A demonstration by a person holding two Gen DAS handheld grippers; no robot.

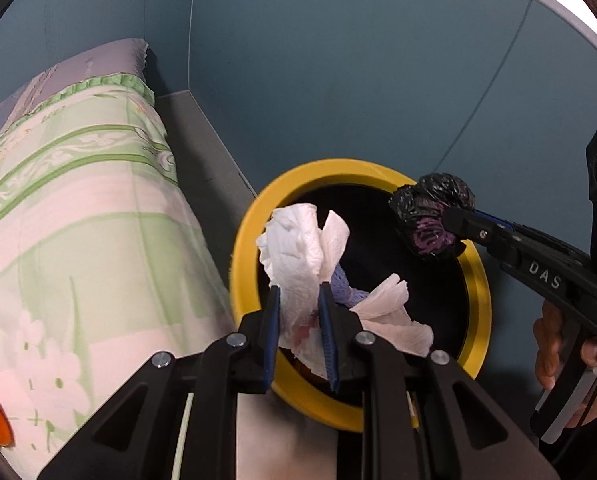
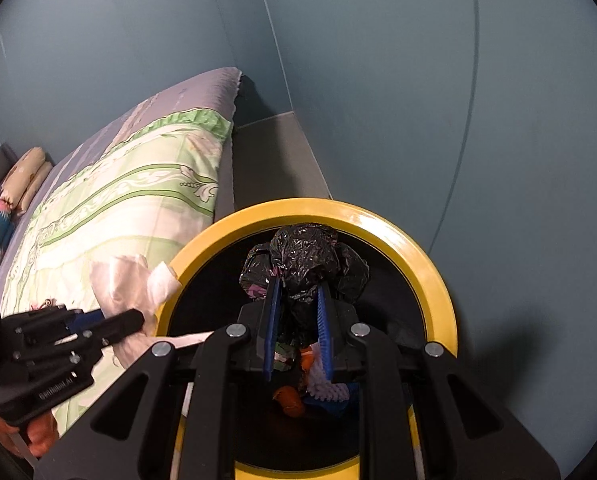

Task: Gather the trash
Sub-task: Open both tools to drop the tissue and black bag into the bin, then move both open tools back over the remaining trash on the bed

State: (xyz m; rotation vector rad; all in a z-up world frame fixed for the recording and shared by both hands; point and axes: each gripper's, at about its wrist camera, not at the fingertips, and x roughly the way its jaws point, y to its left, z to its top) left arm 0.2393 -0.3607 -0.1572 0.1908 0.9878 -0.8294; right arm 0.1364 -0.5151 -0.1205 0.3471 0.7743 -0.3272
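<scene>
Left wrist view: my left tongs pinch a crumpled white paper towel above the yellow-rimmed bin, so letting go should drop it inside. My right tongs clamp a balled black plastic bag over the same bin's mouth. Orange and white scraps, perhaps earlier trash, lie at the bin's dark bottom. The bed lies just beside the bin.
</scene>
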